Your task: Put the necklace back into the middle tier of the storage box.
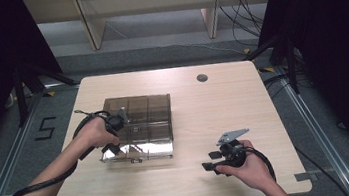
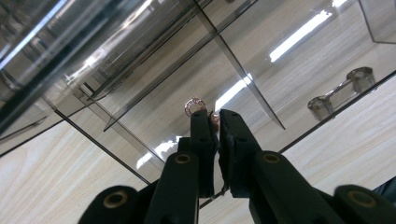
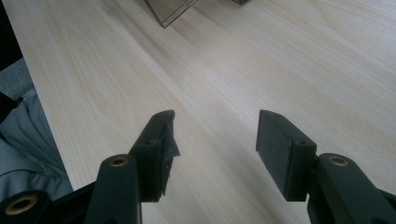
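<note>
The right tool (image 1: 214, 160) rests near the front of the desk (image 1: 244, 104), its jaws spread wide with nothing between them. Farther back, the left tool (image 2: 212, 120) is over the clear box (image 1: 140, 125), which sits on the left part of the desk. Its jaws are pressed together on a small pink ring (image 2: 195, 105), held at the very tips over one compartment. To do this well, it looks best to keep the squeeze soft and go down slowly between the walls. The shiny walls make it hard to tell which compartment lies below. Part of the ring hides behind the jaws.
</note>
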